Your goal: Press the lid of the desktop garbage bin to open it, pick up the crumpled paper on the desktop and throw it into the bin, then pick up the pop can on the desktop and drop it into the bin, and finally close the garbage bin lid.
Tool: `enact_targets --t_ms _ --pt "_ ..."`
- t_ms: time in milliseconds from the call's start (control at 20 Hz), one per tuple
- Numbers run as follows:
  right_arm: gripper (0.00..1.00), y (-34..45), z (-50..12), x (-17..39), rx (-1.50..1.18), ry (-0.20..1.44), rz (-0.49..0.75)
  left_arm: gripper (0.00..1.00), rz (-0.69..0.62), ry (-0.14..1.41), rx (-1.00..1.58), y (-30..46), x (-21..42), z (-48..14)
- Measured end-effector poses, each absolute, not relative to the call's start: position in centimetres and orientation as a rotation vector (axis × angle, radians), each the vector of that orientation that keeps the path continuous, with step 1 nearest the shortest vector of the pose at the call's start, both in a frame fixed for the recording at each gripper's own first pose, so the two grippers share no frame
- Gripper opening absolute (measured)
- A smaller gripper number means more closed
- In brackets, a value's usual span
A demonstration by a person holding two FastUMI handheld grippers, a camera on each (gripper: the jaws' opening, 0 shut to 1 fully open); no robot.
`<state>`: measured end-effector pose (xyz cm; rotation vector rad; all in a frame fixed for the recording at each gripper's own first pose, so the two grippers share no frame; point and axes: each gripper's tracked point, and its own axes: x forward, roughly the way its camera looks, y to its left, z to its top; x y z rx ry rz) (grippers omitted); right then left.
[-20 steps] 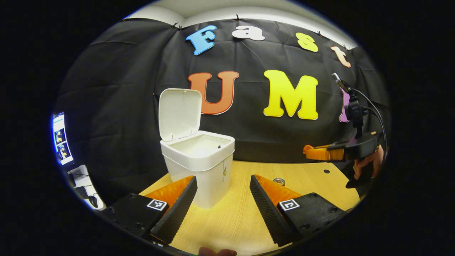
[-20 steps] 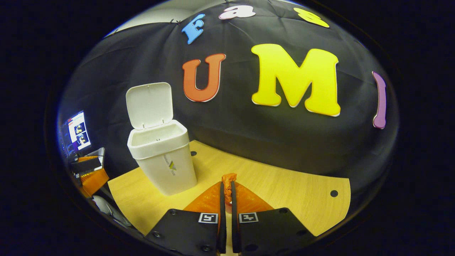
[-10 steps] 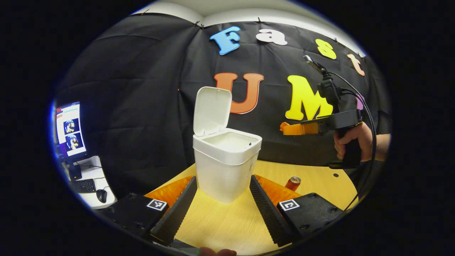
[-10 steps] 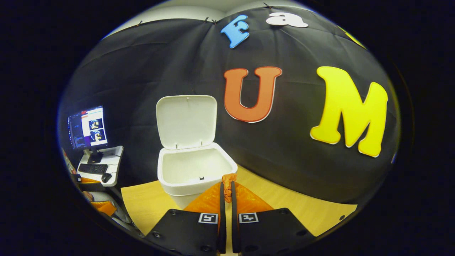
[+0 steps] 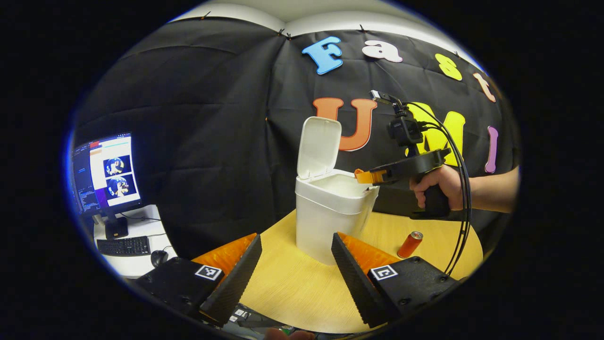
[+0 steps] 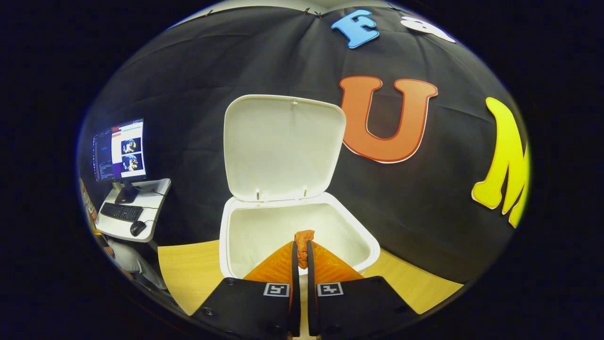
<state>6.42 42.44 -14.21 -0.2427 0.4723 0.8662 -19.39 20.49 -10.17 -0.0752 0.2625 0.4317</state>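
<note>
The white bin (image 5: 325, 217) stands on the wooden table (image 5: 292, 288) with its lid (image 5: 318, 147) upright and open. In the left gripper view a hand holds my right gripper (image 5: 365, 176) over the bin's right rim. In the right gripper view that gripper (image 6: 300, 243) is shut on a small orange wad of crumpled paper (image 6: 303, 237), just above the bin's open mouth (image 6: 264, 231), with the lid (image 6: 283, 146) behind it. A red pop can (image 5: 409, 244) stands right of the bin. My left gripper (image 5: 296, 236) hovers open in front of the bin, holding nothing.
A side desk (image 5: 137, 236) with a monitor (image 5: 106, 172), keyboard and mouse stands left of the table. Bare tabletop (image 6: 188, 269) lies in front of the bin. Cables (image 5: 460, 189) hang from the right gripper.
My right gripper has carried the paper leftward and now hangs over the bin's mouth. The left gripper has drawn back and turned left, so the bin and can look farther off.
</note>
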Motion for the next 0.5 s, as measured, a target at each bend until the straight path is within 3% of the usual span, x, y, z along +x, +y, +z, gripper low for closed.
enact_targets --t_ms 150,300,350,450,500 --pt "0.22 43.0 -14.9 7.2 -0.238 0.485 0.846 0.98 0.431 0.262 -0.068 20.1 -19.1 -9.4" --pt "0.27 43.0 -15.1 7.5 -0.240 0.487 0.826 0.98 0.413 0.262 -0.046 20.1 -18.8 -9.2" --pt "0.40 42.9 -14.9 7.6 -0.232 0.485 0.819 0.98 0.401 0.259 -0.037 20.2 -18.3 -9.1" --pt "0.55 42.7 -14.6 7.5 -0.220 0.483 0.812 0.98 0.374 0.251 -0.019 20.1 -17.3 -8.9" --pt "0.56 42.5 -14.5 7.4 -0.222 0.481 0.809 0.98 0.361 0.244 -0.012 19.8 -17.0 -8.7"
